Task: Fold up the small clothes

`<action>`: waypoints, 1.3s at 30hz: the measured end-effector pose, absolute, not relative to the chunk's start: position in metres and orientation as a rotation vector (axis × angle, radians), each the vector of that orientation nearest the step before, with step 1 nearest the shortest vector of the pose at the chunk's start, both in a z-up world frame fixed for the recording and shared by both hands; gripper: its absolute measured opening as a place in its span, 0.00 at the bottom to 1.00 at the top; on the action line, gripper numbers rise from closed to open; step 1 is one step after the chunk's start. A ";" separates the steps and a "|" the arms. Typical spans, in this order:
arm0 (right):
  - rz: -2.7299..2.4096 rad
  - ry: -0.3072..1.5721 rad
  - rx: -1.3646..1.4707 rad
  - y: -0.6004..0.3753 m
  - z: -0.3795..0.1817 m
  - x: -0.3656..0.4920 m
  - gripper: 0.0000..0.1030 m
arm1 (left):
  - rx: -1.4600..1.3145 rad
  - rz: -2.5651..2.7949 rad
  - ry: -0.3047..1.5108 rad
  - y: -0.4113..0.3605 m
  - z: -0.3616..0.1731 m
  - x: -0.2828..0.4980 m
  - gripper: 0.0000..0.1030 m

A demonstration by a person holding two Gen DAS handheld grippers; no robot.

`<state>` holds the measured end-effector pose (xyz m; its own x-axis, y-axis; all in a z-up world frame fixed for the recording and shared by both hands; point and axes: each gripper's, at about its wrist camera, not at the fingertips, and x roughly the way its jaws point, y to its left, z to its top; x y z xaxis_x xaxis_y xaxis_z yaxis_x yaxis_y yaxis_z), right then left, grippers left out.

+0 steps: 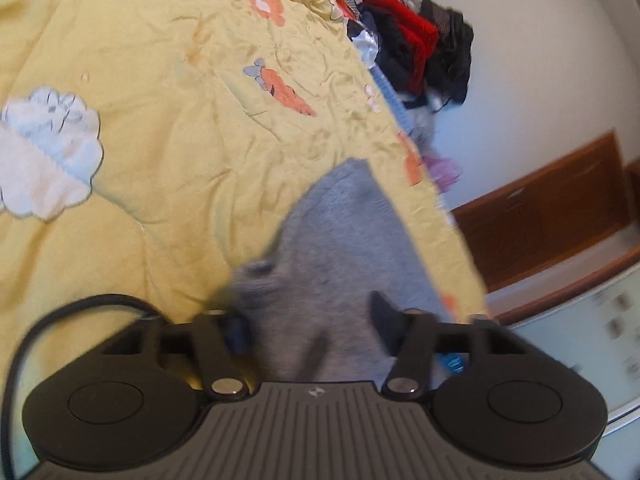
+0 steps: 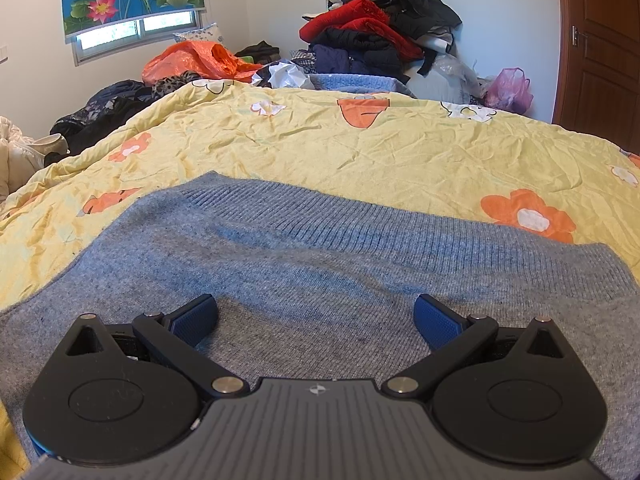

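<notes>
A grey knit sweater [image 2: 320, 272] lies spread on a yellow flowered quilt [image 2: 360, 148], its ribbed hem toward the far side. My right gripper [image 2: 316, 316] hovers low over the sweater with its blue-padded fingers [image 2: 196, 318] wide apart and nothing between them. In the left wrist view, which is tilted and blurred, a part of the grey sweater [image 1: 340, 248] lies between the fingers of my left gripper [image 1: 312, 320]. The jaws stand apart around the cloth. Whether the cloth is lifted off the quilt [image 1: 160, 120] I cannot tell.
A heap of red, black and navy clothes [image 2: 376, 36] stands at the far side of the bed. An orange plastic bag [image 2: 192, 60] and dark garments [image 2: 100, 112] lie at the far left. A wooden door [image 2: 600, 48] is at the right.
</notes>
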<state>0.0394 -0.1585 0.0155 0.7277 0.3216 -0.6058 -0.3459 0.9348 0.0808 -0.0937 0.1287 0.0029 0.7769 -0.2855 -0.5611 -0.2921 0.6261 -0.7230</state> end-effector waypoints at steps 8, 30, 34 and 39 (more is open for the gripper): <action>0.368 0.662 -0.039 -0.159 0.016 0.040 1.00 | -0.640 0.046 0.674 0.102 0.007 -0.099 0.05; 0.727 1.017 -0.348 0.022 0.065 0.105 0.64 | 0.127 -0.085 0.512 -0.007 0.020 -0.110 0.05; 0.681 0.977 -0.519 0.041 0.042 0.102 0.48 | 0.120 -0.082 0.526 -0.004 0.017 -0.105 0.05; 0.699 0.978 -0.359 -0.005 0.059 0.115 0.12 | 0.119 -0.116 0.500 -0.011 0.033 -0.111 0.05</action>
